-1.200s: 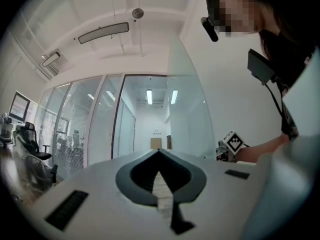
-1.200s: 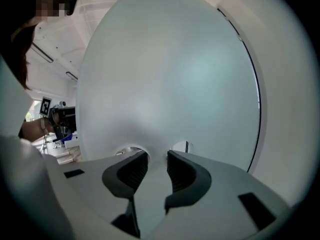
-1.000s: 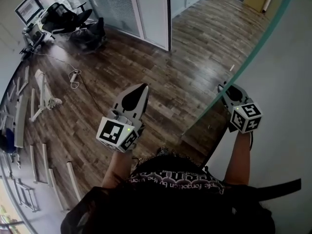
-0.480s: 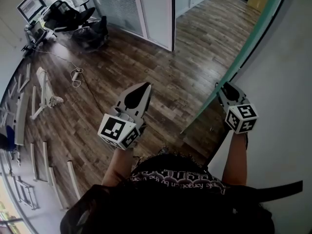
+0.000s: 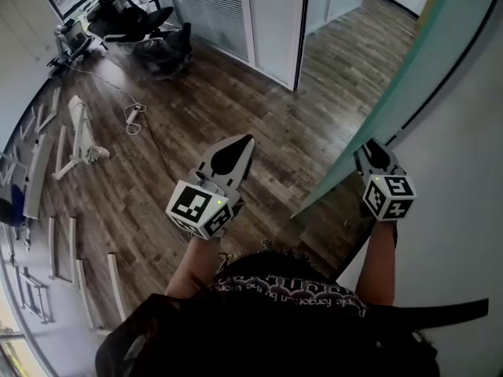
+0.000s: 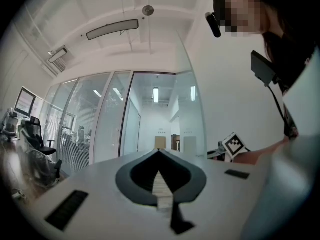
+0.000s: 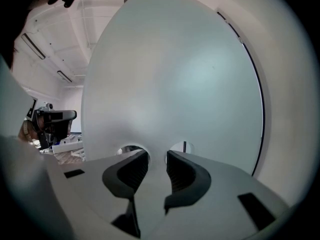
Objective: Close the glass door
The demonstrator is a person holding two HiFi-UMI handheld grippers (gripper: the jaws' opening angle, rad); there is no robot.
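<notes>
Currently the right tongs (image 5: pixel 372 151) sit slightly parted with nothing between them, tips at the frosted glass door (image 5: pixel 409 69), which stands ajar beside the wall (image 5: pixel 471 171). The left tongs (image 5: pixel 244 141) are closed and empty. An oblique push could skid the tips off the smooth glass.

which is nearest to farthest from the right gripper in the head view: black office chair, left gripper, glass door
1. glass door, right at the right gripper's tips.
2. left gripper, across to the left.
3. black office chair, far upper left.
</notes>
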